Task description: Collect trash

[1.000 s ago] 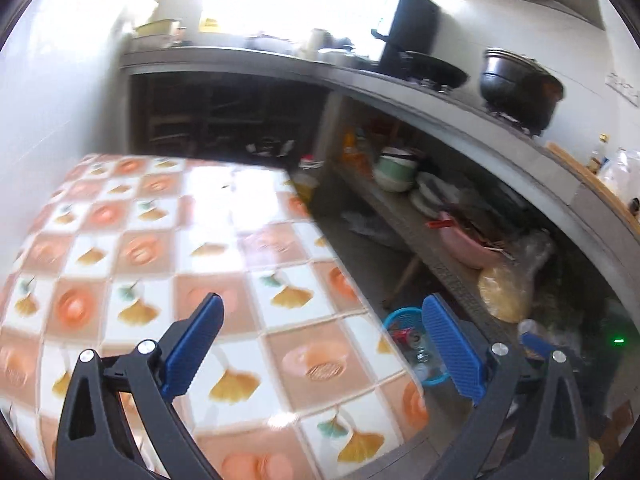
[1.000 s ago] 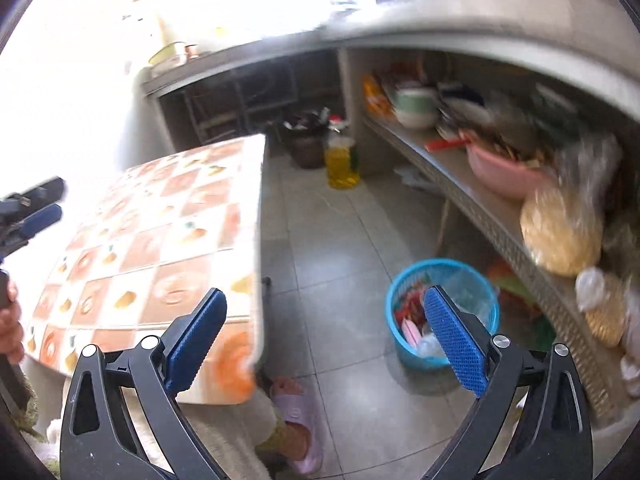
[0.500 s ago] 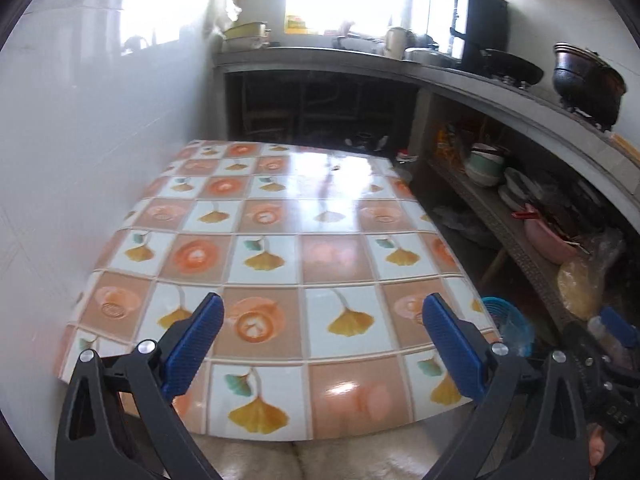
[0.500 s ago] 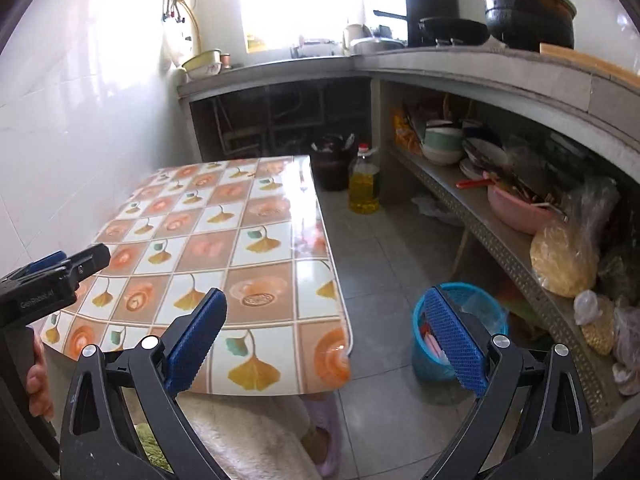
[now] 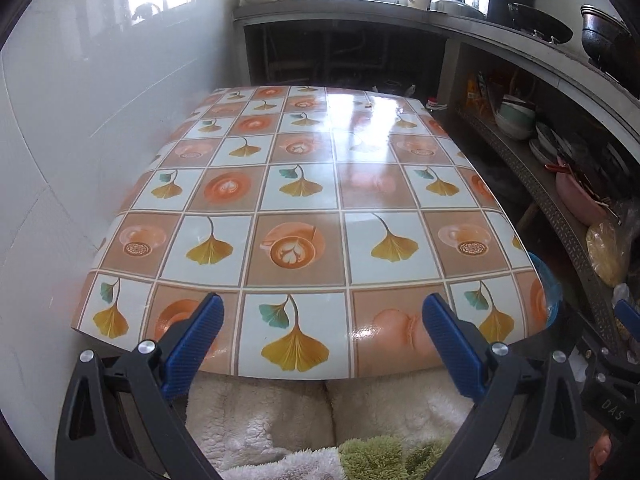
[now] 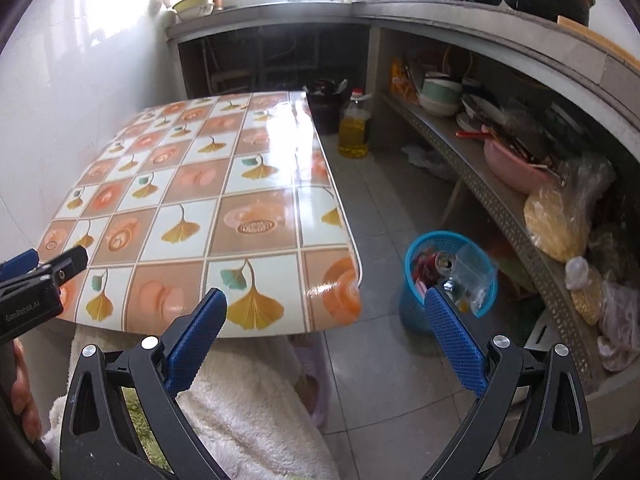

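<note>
A blue mesh trash basket (image 6: 416, 256) stands on the floor right of the table; it holds a can, a clear plastic piece and other scraps. Its rim shows past the table's right edge in the left wrist view (image 5: 546, 280). The table (image 5: 304, 200) has a glossy checked cloth with ginkgo leaves; no trash shows on it. My left gripper (image 5: 322, 330) is open and empty above the table's near edge. My right gripper (image 6: 324, 328) is open and empty, between the table corner (image 6: 344, 280) and the basket. The left gripper's tip shows at the left of the right wrist view (image 6: 44, 276).
A low shelf (image 6: 492, 196) along the right holds bowls, a pink basin (image 6: 512, 164) and bags. An oil bottle (image 6: 354, 128) and dark pot stand on the floor beyond the table. White wall on the left. My lap in a fluffy robe (image 5: 280, 412) lies below.
Both grippers have swung left and pulled back from the basket side. The left view now faces the table squarely; the right view has risen, showing the table corner and basket.
</note>
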### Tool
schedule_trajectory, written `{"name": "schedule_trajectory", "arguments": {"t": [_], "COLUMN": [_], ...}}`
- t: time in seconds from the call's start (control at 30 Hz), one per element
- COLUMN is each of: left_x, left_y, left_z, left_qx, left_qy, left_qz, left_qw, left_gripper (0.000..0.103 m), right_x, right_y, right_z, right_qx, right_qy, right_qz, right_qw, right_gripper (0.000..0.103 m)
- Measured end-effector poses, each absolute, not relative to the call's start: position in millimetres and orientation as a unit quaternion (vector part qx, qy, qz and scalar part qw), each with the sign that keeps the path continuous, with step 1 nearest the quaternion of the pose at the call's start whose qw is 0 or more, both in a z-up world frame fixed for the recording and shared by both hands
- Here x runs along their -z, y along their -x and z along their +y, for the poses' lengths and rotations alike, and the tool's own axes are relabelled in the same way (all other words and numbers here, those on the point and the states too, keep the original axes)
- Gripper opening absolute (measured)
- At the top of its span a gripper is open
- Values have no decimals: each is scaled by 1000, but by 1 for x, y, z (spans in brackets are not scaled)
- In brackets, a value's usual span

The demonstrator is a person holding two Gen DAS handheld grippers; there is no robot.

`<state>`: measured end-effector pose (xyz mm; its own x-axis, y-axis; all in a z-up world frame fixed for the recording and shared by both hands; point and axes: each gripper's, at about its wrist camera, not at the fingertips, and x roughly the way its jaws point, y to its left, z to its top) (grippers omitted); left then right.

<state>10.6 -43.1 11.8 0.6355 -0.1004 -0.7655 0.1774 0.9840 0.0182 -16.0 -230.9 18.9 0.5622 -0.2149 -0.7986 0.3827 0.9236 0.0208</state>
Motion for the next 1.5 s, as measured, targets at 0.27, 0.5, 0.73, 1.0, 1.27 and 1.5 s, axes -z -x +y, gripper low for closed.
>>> {"name": "schedule_trajectory", "arguments": {"t": [0.27, 0.5, 0.73, 1.0, 1.27, 1.5], "left_x": [-3, -5, 1, 0, -2, -5], "left_y": [-14, -17, -20, -18, -15, -10], "left_z": [-45, -34, -14, -21, -32, -44], "left_qx": [81, 42, 3, 7, 26, 48], "left_qy": [-58, -67, -68, -80, -95, -114], "left_qz": [442, 437, 450, 448, 443, 432], "left_qw": [891, 896, 890, 891, 891, 893], "left_gripper": [97, 97, 97, 97, 97, 97], "right_x": [-17, -15, -12, -9, -7, -6], "right_y": [18, 17, 15, 19, 24, 26], "right_z": [-231, -233, -234, -239, -246, -249], "right_qx": [184, 194, 192, 197, 202, 204], "right_qy": [-89, -95, -98, -107, -117, -122], "right_qz": [447, 449, 452, 452, 451, 451], "right_qw": [871, 867, 866, 863, 861, 860], "right_gripper": [95, 95, 95, 95, 95, 95]}}
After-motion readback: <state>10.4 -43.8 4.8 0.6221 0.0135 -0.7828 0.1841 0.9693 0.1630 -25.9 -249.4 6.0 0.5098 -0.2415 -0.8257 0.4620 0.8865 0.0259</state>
